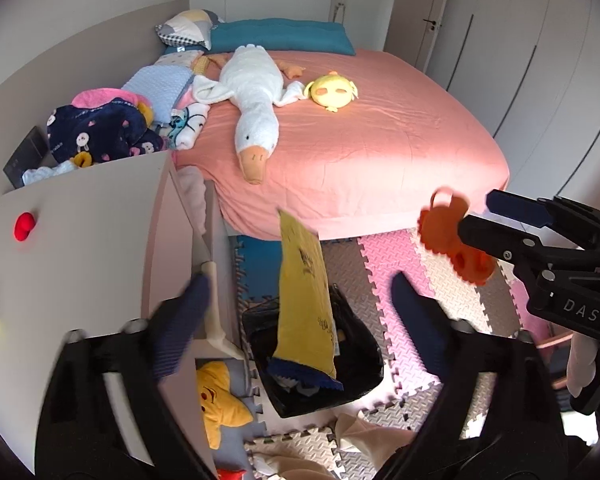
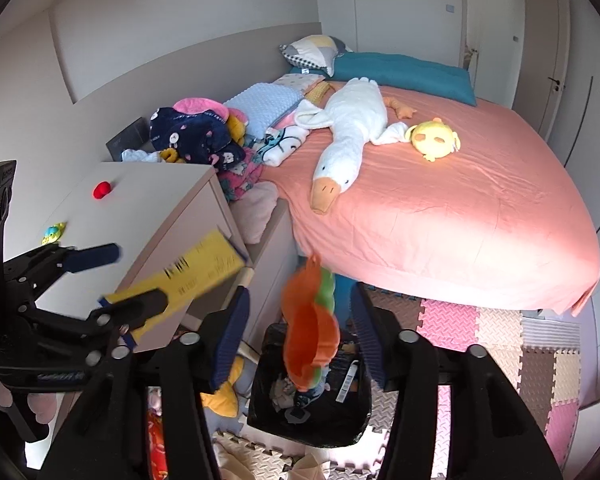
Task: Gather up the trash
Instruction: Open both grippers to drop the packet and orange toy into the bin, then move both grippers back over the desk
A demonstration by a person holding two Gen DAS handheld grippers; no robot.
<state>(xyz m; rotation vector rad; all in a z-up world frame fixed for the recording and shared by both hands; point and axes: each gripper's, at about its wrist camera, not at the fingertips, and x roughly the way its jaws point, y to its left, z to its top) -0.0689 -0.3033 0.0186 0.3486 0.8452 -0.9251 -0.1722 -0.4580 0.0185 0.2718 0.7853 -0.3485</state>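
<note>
Both open: left gripper (image 1: pixel 300 292), yellow wrapper (image 1: pixel 306 304) over bin (image 1: pixel 364 376); right gripper (image 2: pixel 300 308), orange wrapper (image 2: pixel 310 340).

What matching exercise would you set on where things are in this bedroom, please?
Things:
1. goose toy
2. red toy
3. bin
4. yellow packet

Places:
A. on the foam mat
B. on the pink bed
C. on the cabinet top
D. upright over the bin

Pairs: 1-B, 2-C, 3-A, 4-D
</note>
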